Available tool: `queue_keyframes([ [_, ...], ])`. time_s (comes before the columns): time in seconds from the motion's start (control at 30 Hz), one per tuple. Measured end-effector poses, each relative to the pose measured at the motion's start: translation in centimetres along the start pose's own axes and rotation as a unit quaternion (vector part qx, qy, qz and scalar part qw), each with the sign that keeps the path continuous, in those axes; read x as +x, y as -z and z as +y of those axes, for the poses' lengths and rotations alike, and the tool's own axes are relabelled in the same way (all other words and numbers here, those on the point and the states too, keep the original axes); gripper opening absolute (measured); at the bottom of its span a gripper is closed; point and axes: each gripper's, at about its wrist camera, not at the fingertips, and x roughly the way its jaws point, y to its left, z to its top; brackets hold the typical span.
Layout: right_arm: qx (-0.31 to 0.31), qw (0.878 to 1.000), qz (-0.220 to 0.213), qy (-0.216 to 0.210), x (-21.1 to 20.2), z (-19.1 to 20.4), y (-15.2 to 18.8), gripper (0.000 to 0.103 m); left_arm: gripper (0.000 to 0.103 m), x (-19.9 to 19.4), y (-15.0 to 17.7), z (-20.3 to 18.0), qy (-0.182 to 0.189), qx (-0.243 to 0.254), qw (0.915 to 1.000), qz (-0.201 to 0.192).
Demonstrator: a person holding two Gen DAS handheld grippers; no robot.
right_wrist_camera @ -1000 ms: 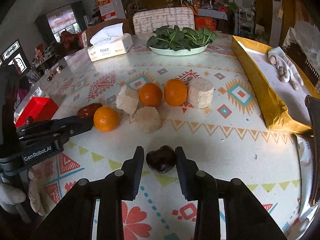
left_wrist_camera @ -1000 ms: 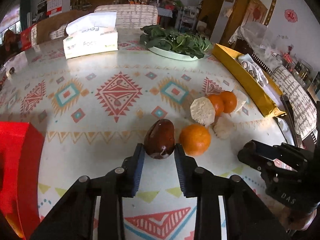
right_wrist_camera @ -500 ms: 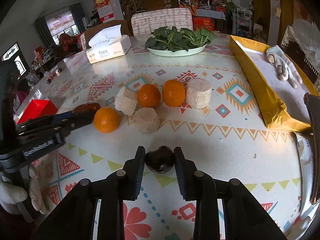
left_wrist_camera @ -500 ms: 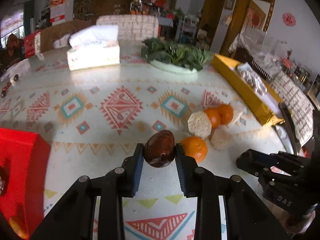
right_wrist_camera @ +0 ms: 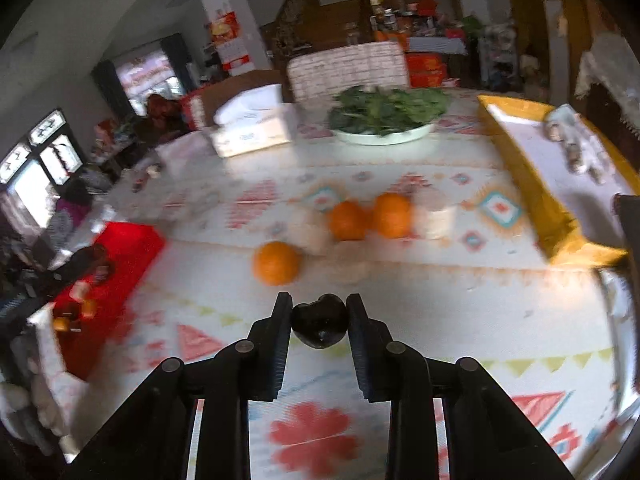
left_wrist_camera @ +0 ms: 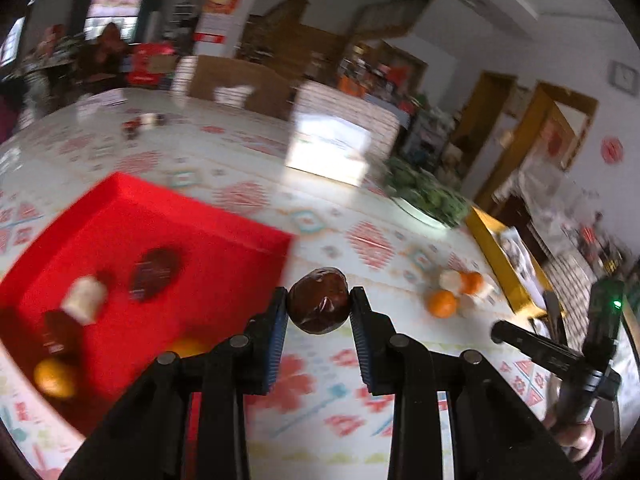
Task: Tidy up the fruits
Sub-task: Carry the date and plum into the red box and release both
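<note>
Fruits point(left_wrist_camera: 96, 300) inside tray point(left_wrist_camera: 224, 240), left view

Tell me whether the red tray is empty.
Not empty. The red tray already holds several blurred items: a dark fruit, a pale chunk and an orange.

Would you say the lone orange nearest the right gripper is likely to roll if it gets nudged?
Probably yes: the orange looks round and sits free on the flat tablecloth, with nothing touching its near side. Its skin looks smooth, so it may slip under a glancing push.
</note>
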Motion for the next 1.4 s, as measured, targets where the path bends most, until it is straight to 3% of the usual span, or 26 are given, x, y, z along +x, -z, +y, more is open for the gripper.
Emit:
queue_keyframes([
  [0.3, -0.043, 0.993, 0.039, -0.099, 1.5, 9.9, -0.6, 0.030, 0.030, -2.9, 1.2, 8.1, -0.037, -0.073, 0.9965, -0.016],
  [0.53, -0.059, 0.976, 0.093, -0.190, 5.4, 18.1, -0.9, 0.031, 0.030, -3.9, 1.9, 11.2, -0.049, -0.096, 0.9940, -0.020],
  [0.83, -0.105, 0.972, 0.117, -0.173, 9.8, 24.3, -0.3, 0.031, 0.032, -3.8, 2.4, 13.2, -0.042, -0.115, 0.9923, -0.020],
  [0.97, -0.124, 0.975, 0.101, -0.152, 10.8, 25.6, -0.7, 0.032, 0.047, -4.1, 2.5, 13.5, -0.038, -0.122, 0.9914, -0.026],
  [1.0, -0.124, 0.976, 0.098, -0.148, 11.1, 25.8, -0.8, 0.035, 0.049, -4.3, 2.4, 13.5, -0.037, -0.123, 0.9912, -0.028],
  [1.1, -0.116, 0.978, 0.094, -0.147, 11.4, 25.6, -0.8, 0.061, 0.056, -4.9, 2.3, 13.3, -0.034, -0.128, 0.9906, -0.034],
  [1.23, -0.108, 0.980, 0.083, -0.148, 10.8, 24.9, -0.9, 0.063, 0.057, -5.8, 1.9, 12.7, -0.030, -0.125, 0.9908, -0.045],
  [1.4, -0.097, 0.982, 0.065, -0.145, 8.7, 23.1, -1.1, 0.066, 0.067, -6.4, 1.5, 10.7, -0.027, -0.109, 0.9924, -0.048],
])
